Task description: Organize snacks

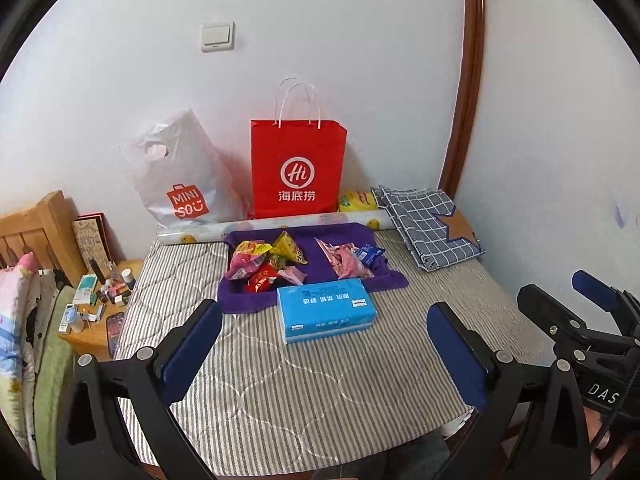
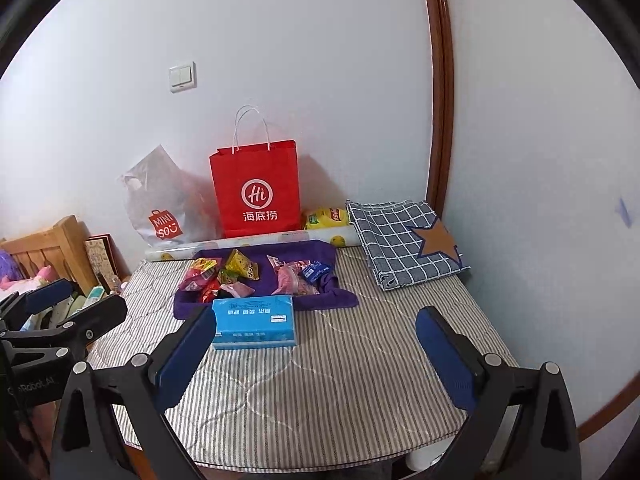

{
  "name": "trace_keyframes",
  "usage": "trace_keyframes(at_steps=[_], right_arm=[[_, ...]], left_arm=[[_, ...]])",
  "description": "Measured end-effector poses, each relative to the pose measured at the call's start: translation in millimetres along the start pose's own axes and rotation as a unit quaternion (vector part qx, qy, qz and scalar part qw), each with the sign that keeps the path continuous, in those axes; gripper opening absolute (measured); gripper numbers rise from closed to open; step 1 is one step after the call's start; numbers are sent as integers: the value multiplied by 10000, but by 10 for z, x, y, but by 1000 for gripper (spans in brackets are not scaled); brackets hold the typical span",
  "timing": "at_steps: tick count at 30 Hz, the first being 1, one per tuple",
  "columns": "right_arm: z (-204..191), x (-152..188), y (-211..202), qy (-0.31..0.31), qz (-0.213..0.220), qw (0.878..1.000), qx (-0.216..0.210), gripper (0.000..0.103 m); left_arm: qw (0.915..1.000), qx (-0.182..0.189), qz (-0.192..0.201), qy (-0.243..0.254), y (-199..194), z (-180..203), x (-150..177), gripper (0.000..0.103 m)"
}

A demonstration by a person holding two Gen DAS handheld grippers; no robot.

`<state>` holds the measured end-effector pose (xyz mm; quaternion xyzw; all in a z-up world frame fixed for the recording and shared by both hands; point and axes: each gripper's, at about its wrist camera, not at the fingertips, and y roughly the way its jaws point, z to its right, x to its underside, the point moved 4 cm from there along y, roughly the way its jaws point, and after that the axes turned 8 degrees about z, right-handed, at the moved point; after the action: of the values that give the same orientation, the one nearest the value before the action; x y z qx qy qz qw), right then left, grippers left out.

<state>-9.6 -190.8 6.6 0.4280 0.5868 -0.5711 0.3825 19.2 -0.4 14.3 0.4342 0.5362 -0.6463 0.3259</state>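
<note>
Left wrist view — snacks lie well beyond the empty, spread left gripper.

I take the red paper bag against the wall as my marker. Just left of it I see a white plastic bag leaning on the wall. In front of it lies a rolled sheet. To its right sits a folded checked cloth with a brown star. Well in front of it lies a blue tissue pack. High to its left is a light switch.
</note>
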Motion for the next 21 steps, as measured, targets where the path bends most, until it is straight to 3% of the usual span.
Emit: trace_keyframes(at_steps=[21], right_arm=[[-56,17,-42,-85,33,10000,4,101]], left_arm=[[10000,36,-15,-43,-29,-19,19,101]])
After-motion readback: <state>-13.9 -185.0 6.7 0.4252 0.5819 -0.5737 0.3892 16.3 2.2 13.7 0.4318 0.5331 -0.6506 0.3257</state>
